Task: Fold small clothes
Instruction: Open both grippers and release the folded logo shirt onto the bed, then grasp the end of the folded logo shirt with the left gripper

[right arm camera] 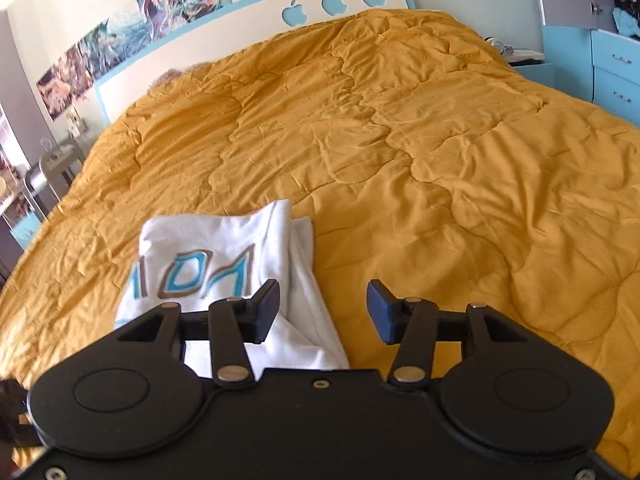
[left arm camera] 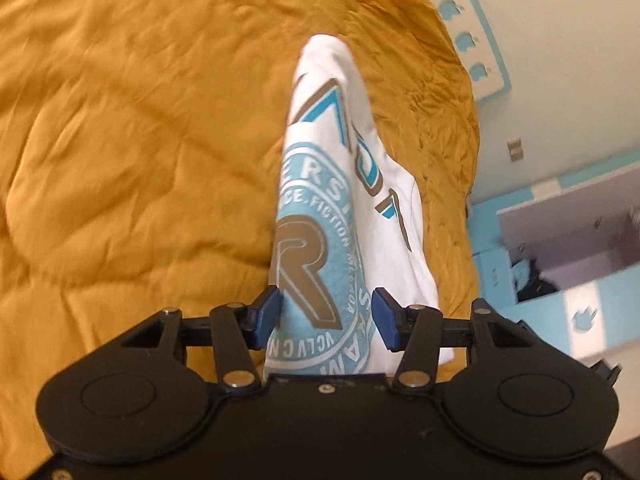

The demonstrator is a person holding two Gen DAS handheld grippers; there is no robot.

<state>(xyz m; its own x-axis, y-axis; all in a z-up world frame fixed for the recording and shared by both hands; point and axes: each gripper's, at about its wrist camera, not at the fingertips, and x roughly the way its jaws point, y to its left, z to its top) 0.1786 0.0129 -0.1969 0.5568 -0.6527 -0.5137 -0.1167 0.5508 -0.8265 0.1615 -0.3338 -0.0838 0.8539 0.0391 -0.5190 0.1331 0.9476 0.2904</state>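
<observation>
A white cotton T-shirt (left arm camera: 352,208) lies folded on the mustard-yellow quilted bedspread (left arm camera: 140,140), printed with a blue round badge, a big brown "R" and the word "FICTION". The left gripper (left arm camera: 326,318) has its fingers spread above the shirt, not pinching it. The right gripper (right arm camera: 323,311) is likewise spread at the shirt's edge, below a headboard (right arm camera: 240,20) with apple-shaped cutouts.
</observation>
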